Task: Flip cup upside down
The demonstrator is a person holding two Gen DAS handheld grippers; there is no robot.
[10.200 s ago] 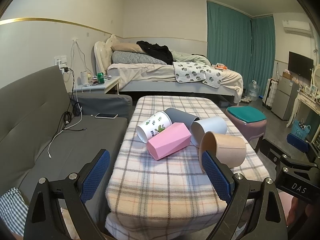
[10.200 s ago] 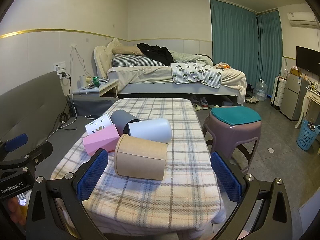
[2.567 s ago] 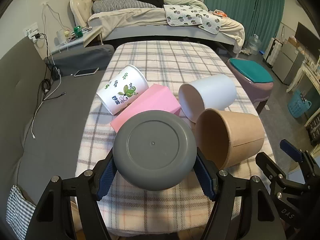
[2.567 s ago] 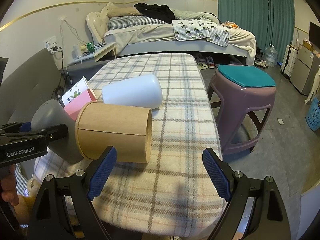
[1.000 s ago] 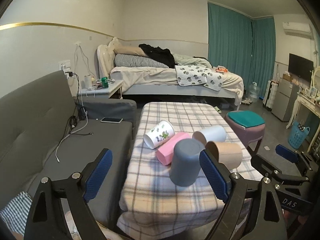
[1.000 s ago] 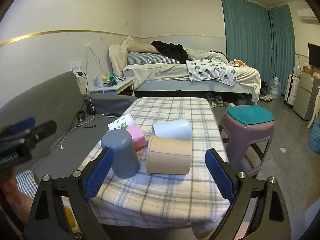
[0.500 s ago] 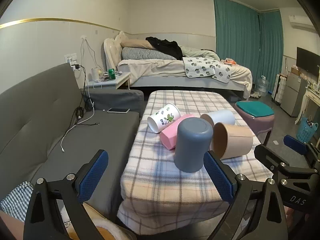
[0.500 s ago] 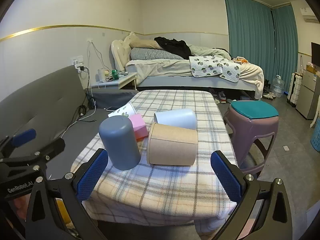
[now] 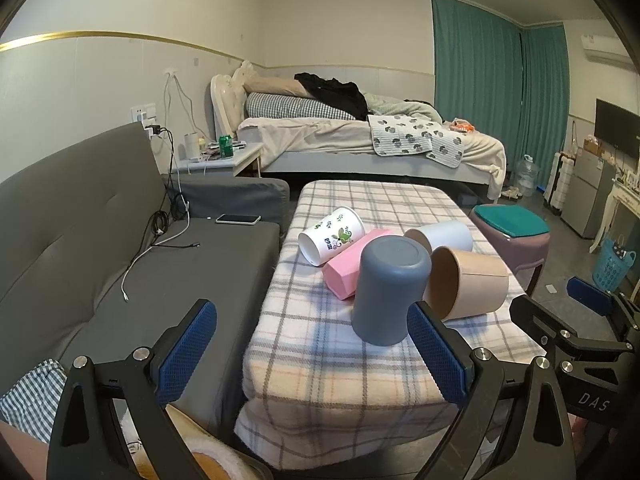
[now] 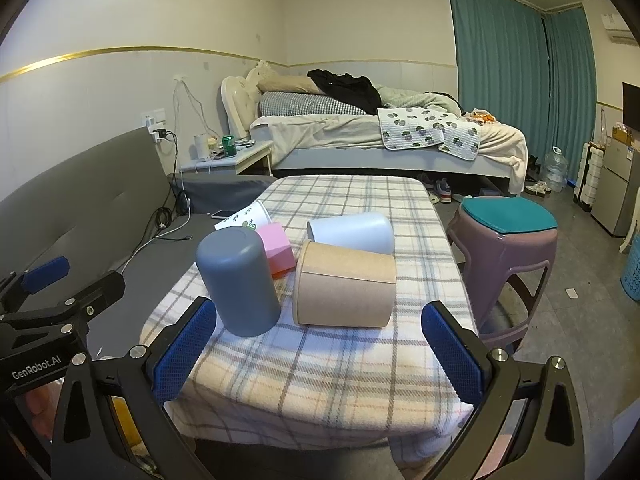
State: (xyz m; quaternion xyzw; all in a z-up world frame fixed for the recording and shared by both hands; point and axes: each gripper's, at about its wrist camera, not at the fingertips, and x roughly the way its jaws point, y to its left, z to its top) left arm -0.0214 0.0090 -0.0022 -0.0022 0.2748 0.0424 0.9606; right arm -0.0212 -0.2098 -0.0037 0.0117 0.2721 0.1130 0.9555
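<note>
A grey cup point(image 9: 388, 292) stands upside down near the front of the plaid-covered table point(image 9: 320, 364); it also shows in the right wrist view point(image 10: 240, 280). A tan cup point(image 9: 468, 282) point(image 10: 344, 284), a white cup point(image 9: 442, 236) point(image 10: 352, 232), a pink faceted cup point(image 9: 352, 260) point(image 10: 276, 248) and a leaf-print cup point(image 9: 332, 236) point(image 10: 244, 218) lie on their sides behind it. My left gripper point(image 9: 312, 352) is open and empty, just in front of the table. My right gripper point(image 10: 316, 352) is open and empty, near the front edge.
A grey sofa point(image 9: 120, 264) with a phone point(image 9: 238, 219) and cables stands left of the table. A purple stool point(image 10: 504, 236) with a teal cushion stands to the right. A bed point(image 9: 360, 140) lies behind. A blue basket point(image 9: 612, 258) is at far right.
The left gripper let go of the grey cup, which now stands upside down on the table. Both grippers have since drawn slightly nearer the table.
</note>
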